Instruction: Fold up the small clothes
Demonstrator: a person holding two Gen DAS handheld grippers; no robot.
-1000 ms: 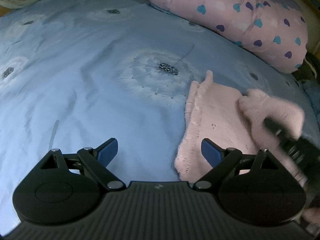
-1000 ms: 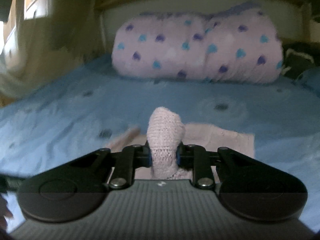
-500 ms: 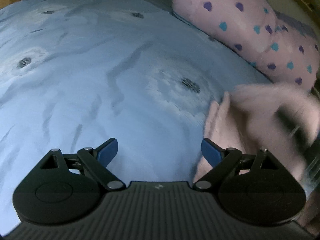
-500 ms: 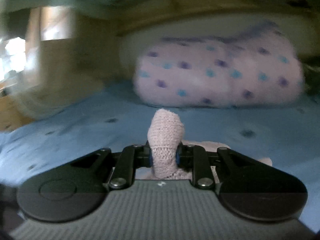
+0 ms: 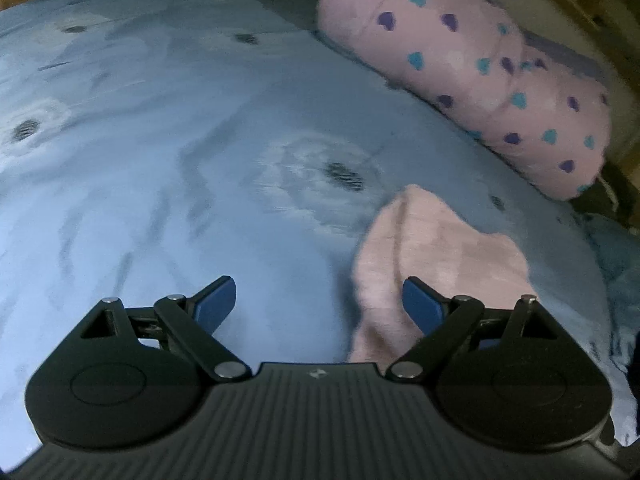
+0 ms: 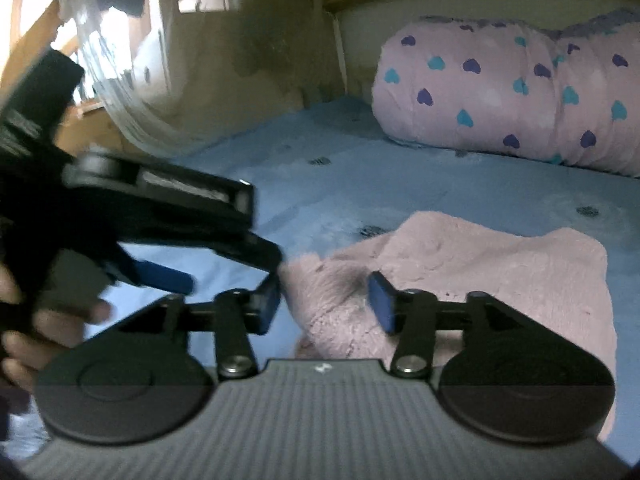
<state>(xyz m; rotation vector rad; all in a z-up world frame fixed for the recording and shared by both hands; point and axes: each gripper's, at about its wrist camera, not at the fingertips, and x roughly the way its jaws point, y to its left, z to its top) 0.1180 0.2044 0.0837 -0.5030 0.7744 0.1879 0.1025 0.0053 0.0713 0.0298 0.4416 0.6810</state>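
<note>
A small pink knitted garment [image 5: 432,252] lies folded on the blue flowered bedsheet [image 5: 160,160]. My left gripper [image 5: 318,300] is open and empty, with the garment's left edge by its right pad. In the right wrist view the garment [image 6: 480,276] lies flat under my right gripper [image 6: 324,300], which is open just above its near left corner. The left gripper [image 6: 168,276] shows there at the left, held in a hand, close beside the garment's left corner.
A rolled pink blanket with blue and purple hearts [image 5: 480,80] lies along the far side of the bed and shows in the right wrist view [image 6: 520,92]. A wall and a white curtain [image 6: 132,92] stand beyond the bed's left edge.
My right gripper has opened and let go of the pink garment, which now lies folded on the sheet. My left gripper stayed open and shifted toward the garment's left edge.
</note>
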